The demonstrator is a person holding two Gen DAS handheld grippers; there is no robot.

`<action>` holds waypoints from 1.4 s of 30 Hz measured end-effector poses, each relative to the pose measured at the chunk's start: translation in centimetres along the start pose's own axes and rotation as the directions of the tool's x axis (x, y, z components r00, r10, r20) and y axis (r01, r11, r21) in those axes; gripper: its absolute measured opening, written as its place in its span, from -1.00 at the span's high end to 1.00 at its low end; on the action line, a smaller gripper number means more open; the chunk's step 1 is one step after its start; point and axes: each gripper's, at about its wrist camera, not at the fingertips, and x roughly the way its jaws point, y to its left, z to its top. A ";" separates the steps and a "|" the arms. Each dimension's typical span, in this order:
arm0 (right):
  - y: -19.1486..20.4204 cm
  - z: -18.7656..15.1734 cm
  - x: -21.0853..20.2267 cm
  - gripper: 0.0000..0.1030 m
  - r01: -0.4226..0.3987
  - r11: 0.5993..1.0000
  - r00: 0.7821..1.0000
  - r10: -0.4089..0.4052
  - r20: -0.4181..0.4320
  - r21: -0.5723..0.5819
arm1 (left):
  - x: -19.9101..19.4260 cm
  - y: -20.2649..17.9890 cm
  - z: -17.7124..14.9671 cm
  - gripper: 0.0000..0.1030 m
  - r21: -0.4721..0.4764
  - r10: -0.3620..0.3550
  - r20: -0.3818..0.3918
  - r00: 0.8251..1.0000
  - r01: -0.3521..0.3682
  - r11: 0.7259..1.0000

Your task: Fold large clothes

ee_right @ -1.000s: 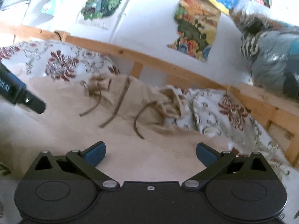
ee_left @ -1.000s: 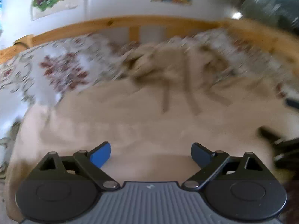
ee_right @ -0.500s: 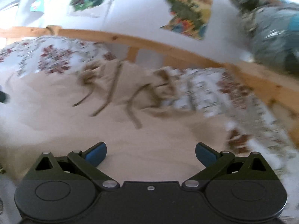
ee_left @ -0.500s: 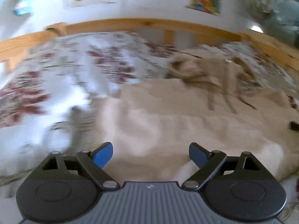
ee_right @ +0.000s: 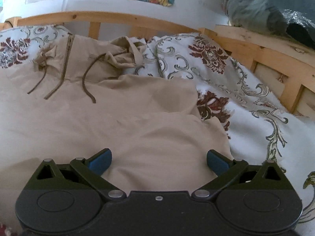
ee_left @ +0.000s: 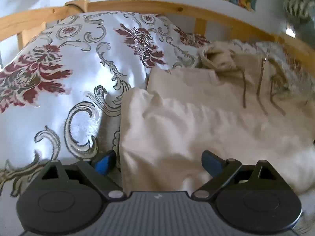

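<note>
A large beige hooded jacket (ee_left: 196, 122) lies flat on the bed, hood and brown drawstrings (ee_left: 261, 90) at the far end. In the left wrist view its left edge is folded inward. My left gripper (ee_left: 157, 163) is open and empty, low over the jacket's near left edge. In the right wrist view the jacket (ee_right: 110, 122) fills the left and middle, with drawstrings (ee_right: 86, 82) and a zip near the hood. My right gripper (ee_right: 158, 162) is open and empty, just above the jacket's near right part.
A white bedspread with red and grey floral print (ee_left: 59, 90) covers the bed, also on the right (ee_right: 256, 114). A wooden bed rail (ee_right: 118, 19) runs along the far side. Stuffed bags (ee_right: 275, 7) sit on a ledge at the upper right. Posters hang on the wall.
My left gripper has swung left to the jacket's left edge, with more bedspread in view. My right gripper has shifted right toward the jacket's right edge. Both stayed open.
</note>
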 end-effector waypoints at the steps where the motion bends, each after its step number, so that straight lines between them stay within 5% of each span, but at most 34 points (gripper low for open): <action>1: 0.0 0.3 -0.4 -0.98 -0.002 1.000 1.000 0.002 0.020 0.001 | -0.6 0.0 0.3 -0.87 -0.013 -0.009 0.001 1.000 0.009 1.000; 6: -0.3 2.0 -2.4 -0.99 -0.043 0.999 0.992 0.041 0.120 0.020 | -3.2 -1.3 4.4 -0.90 0.030 -0.010 -0.014 1.000 0.010 0.999; 10: -1.0 3.6 -3.9 -0.99 -0.104 0.993 0.975 0.091 0.203 0.058 | -5.6 -4.5 12.0 -1.00 0.242 0.017 -0.043 0.999 -0.006 0.970; 14: -2.6 4.7 -4.9 -0.99 -0.143 0.979 0.966 0.106 0.237 0.145 | -4.6 -7.7 18.9 -0.99 0.298 0.060 -0.003 0.998 -0.057 0.953; 20: -5.2 7.6 -4.2 -0.99 -0.195 0.956 0.962 0.144 0.231 0.218 | 4.0 -9.5 24.2 -0.99 0.161 -0.044 0.049 0.998 0.035 0.986; 24: -6.5 13.9 1.0 -0.99 -0.275 0.940 0.948 0.231 0.219 0.202 | 10.1 -9.7 25.6 -0.89 0.110 -0.053 0.058 0.997 0.046 0.993; 29: -7.4 19.8 8.5 -0.85 -0.351 0.873 0.936 0.314 0.159 0.339 | 16.7 -9.9 27.1 -0.75 -0.009 -0.097 0.048 0.994 0.097 0.995; 34: -6.4 22.0 16.8 -0.63 -0.356 0.803 0.928 0.365 0.076 0.478 | 22.6 -8.8 27.2 -0.50 -0.172 -0.181 0.001 0.983 0.179 0.969; 38: -5.5 21.6 22.0 -0.55 -0.361 0.690 0.890 0.456 0.011 0.628 | 25.9 -8.1 26.4 -0.32 -0.313 -0.291 -0.048 0.955 0.263 0.913; 40: -5.1 21.4 23.4 -0.45 -0.372 0.647 0.878 0.478 0.026 0.666 | 27.1 -7.4 25.8 0.04 -0.407 -0.362 -0.064 0.930 0.306 0.860; 41: -4.8 21.5 23.8 -0.33 -0.375 0.635 0.875 0.484 0.032 0.676 | 27.6 -7.2 25.5 0.20 -0.440 -0.384 -0.064 0.921 0.320 0.839; 42: -4.5 21.6 24.3 -0.06 -0.382 0.624 0.868 0.495 0.033 0.682 | 27.9 -7.2 25.3 0.57 -0.460 -0.403 -0.065 0.913 0.331 0.824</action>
